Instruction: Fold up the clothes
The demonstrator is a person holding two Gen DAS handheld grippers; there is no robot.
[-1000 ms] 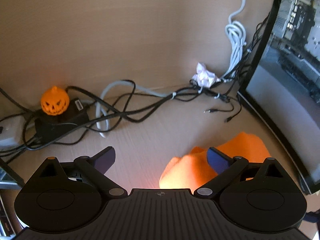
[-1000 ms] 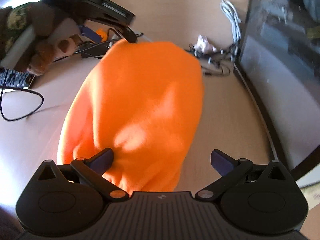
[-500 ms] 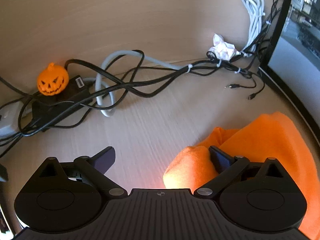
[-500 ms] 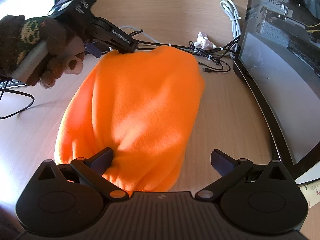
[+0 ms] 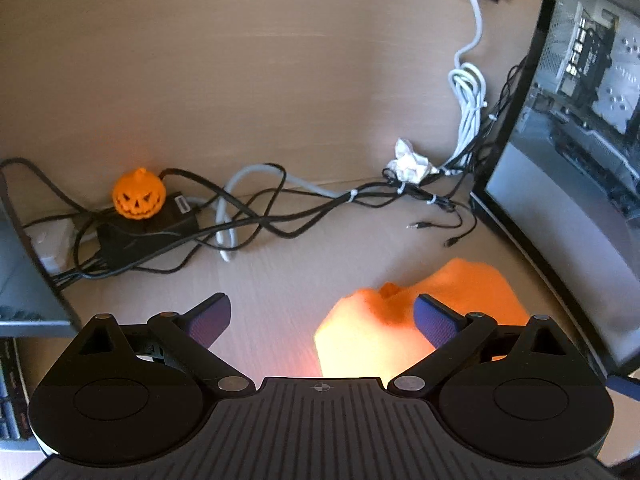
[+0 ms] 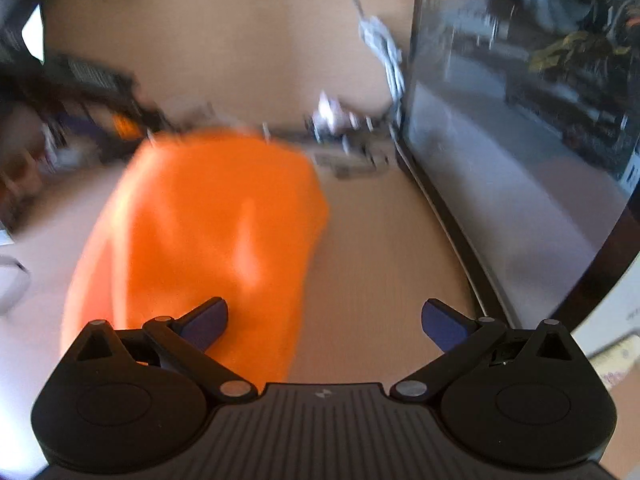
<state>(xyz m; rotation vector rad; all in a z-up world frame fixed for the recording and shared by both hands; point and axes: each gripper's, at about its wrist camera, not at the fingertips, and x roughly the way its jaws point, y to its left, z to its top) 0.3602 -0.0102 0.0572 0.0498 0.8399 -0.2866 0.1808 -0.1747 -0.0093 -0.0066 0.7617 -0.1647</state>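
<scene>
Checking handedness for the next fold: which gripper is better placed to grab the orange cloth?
Probably left: the left gripper has the cloth bunched between its open fingers. The right gripper mostly spans bare desk.

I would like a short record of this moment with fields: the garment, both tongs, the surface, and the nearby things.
garment: orange fleece cloth, bunched in a mound on the desk
left tongs: open; one corner of the cloth lies between the fingers
right tongs: open; left finger against the cloth, right finger over bare desk
surface: light wooden desk
nearby: pumpkin figure on a black box, tangled black cables, crumpled paper, computer case on the right
image quality: right wrist view is blurred
</scene>
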